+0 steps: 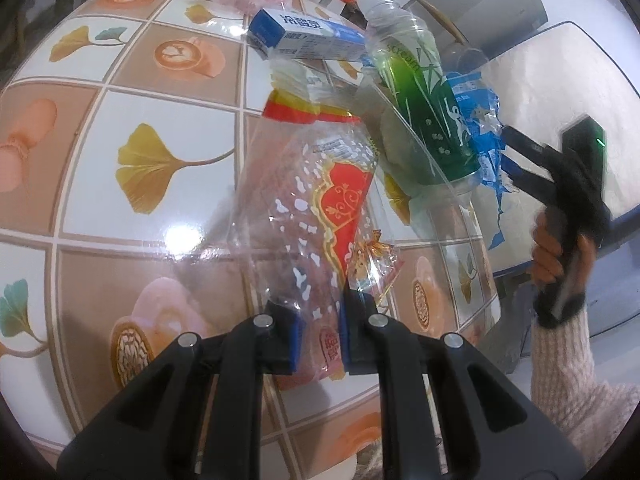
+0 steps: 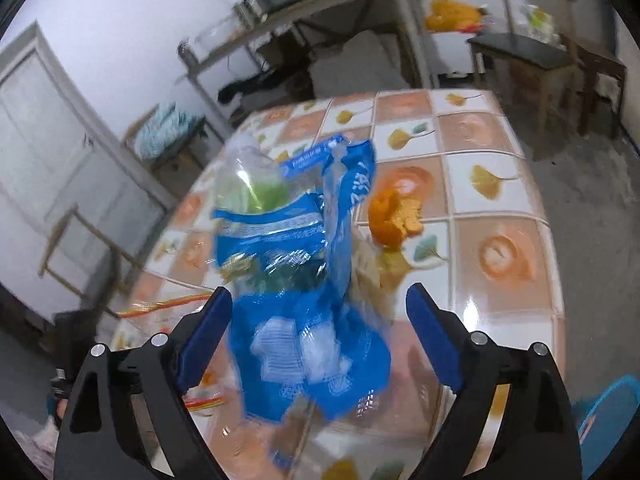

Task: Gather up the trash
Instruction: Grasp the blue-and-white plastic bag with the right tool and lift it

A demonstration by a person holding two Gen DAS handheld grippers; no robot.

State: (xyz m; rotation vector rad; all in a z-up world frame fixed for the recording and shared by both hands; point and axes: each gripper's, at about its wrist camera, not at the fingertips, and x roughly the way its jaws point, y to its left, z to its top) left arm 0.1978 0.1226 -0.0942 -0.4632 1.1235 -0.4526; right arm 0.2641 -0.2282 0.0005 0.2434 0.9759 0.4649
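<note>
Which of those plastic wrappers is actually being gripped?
The clear bag with the red heart: the left gripper pinches it. The blue wrapper sits between the right gripper's open fingers.

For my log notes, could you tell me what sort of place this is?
Probably a lived-in home room: a table under a glossy patterned cover, a white door, a cluttered side table and a wooden chair.

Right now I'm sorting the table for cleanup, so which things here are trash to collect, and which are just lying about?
Trash to collect:
clear printed bag, held in the left gripper
blue wrapper, between the right gripper's open jaws
green-label bottle
blue carton
orange peel

Just lying about:
tiled table
stool
door
</note>
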